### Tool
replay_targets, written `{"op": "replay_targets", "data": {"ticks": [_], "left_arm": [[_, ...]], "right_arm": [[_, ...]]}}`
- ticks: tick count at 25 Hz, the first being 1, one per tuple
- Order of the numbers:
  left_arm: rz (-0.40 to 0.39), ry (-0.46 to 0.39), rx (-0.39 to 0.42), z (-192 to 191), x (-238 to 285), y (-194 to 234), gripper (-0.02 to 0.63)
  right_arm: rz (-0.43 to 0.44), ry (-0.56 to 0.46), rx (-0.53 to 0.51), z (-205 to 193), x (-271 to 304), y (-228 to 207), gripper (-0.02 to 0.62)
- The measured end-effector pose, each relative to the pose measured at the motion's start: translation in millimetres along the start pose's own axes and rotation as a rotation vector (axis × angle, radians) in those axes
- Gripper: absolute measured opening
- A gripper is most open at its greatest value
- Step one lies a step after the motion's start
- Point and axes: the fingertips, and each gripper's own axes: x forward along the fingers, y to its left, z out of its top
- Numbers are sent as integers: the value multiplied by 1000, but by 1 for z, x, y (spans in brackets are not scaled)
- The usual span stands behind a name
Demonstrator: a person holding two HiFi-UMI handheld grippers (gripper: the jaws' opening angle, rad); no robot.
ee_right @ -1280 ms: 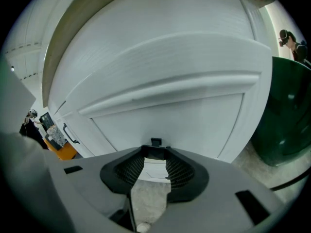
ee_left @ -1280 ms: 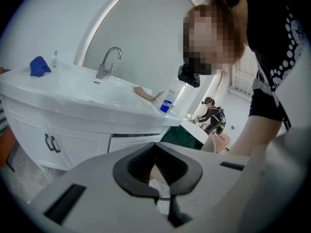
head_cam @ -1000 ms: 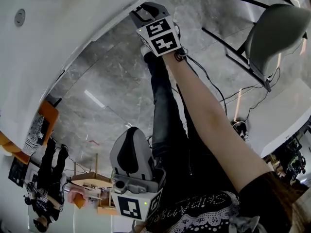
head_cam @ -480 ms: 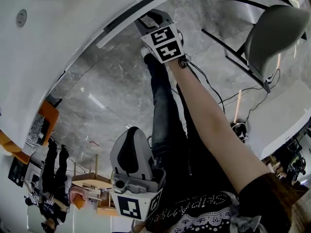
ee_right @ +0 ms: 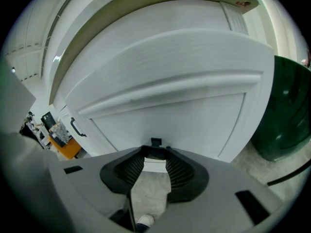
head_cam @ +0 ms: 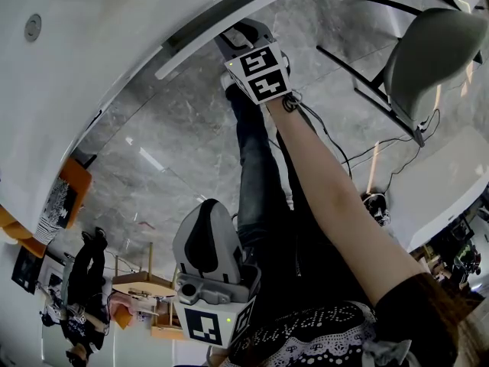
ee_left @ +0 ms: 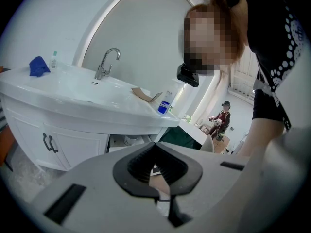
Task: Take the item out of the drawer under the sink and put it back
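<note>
The right gripper [ee_right: 155, 150] is at the drawer [ee_right: 165, 115] under the sink [ee_left: 82, 89]. Its jaws are apart, with the small black handle [ee_right: 155, 142] at their tips, not visibly pinched. The drawer is ajar and its contents are hidden. The left gripper [ee_left: 155, 147] hangs well apart from it, jaws together at the tips, nothing between.

Up and left of the left gripper [ee_left: 155, 152] stand a faucet [ee_left: 108, 62] and a blue cloth [ee_left: 39, 66]. A blue bottle [ee_left: 165, 103] and cardboard [ee_left: 143, 94] sit just above it. A green bin [ee_right: 286, 110] stands right of the right gripper [ee_right: 154, 159], with a chair [head_cam: 435, 48] farther right.
</note>
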Motion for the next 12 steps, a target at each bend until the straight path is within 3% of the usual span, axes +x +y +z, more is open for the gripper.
{"op": "replay_targets", "data": {"ticks": [12], "left_arm": [[-3,-3,5,-4,-1,-5,3]], "right_arm": [[-9,1,12,-15,-11,1,147]]}}
